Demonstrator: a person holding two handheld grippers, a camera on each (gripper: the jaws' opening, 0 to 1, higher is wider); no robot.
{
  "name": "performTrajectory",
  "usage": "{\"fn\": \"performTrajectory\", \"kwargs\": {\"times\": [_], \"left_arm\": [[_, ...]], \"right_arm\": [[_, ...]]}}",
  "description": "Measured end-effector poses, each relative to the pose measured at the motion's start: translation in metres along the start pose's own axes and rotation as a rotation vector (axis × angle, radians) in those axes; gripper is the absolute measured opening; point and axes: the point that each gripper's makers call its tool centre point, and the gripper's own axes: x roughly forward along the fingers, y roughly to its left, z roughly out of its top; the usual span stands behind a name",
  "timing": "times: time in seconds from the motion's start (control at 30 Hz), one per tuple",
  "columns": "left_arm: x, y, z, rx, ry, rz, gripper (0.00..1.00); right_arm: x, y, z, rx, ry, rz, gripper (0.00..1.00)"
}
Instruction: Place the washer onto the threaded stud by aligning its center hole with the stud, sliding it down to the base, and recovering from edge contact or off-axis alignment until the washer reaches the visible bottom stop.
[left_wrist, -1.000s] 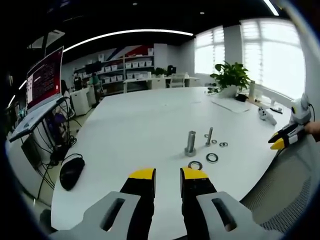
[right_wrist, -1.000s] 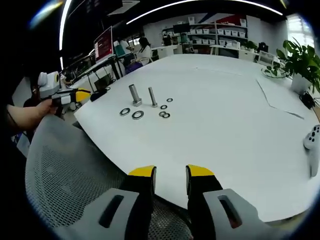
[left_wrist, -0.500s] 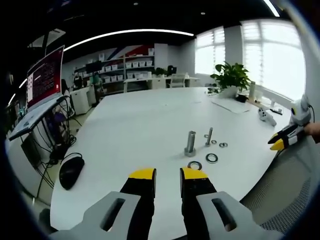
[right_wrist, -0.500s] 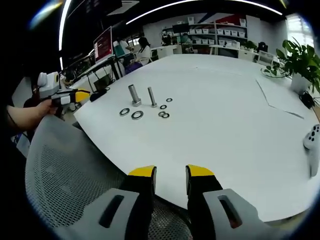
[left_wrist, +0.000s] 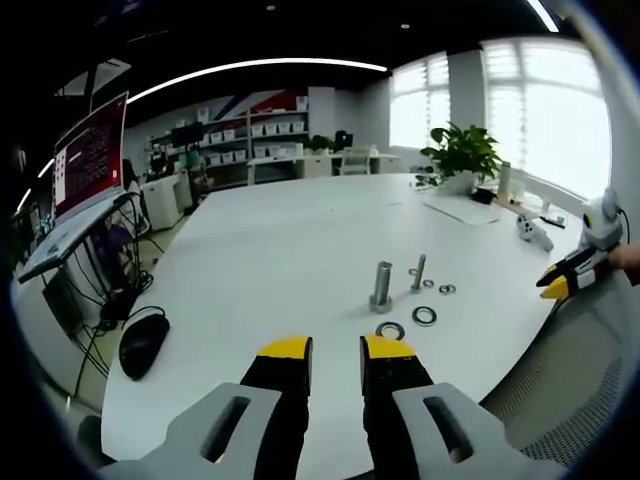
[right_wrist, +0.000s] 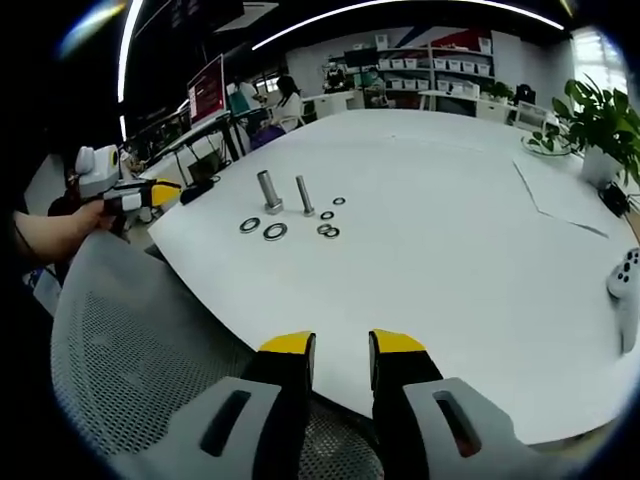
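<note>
Left gripper view: my left gripper (left_wrist: 335, 350) hangs with jaws slightly parted, holding nothing, over the white table (left_wrist: 280, 250). Just ahead stand a thick stud (left_wrist: 382, 285) and a thin stud (left_wrist: 418, 272), both upright, with a washer (left_wrist: 390, 330) lying flat nearest me and another washer (left_wrist: 424, 316) beside it.

Right gripper view: my right gripper (right_wrist: 342, 347) is likewise parted and empty, above the mesh chair back (right_wrist: 140, 350). Studs and flat grey washers sit well apart from it.

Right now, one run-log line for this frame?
phase: pre-grasp | left gripper: open, empty | right gripper: open, empty | washers: loose on table by studs | none threaded yet
</note>
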Motion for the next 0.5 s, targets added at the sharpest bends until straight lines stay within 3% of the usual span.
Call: {"fn": "performTrajectory", "kwargs": {"times": [0.5], "left_arm": [[-0.0005, 0.0002, 0.0007, 0.004, -0.001, 0.002, 0.17]], "right_arm": [[0.0014, 0.003, -0.0042, 0.009, 0.033, 0.015, 0.25]]}}
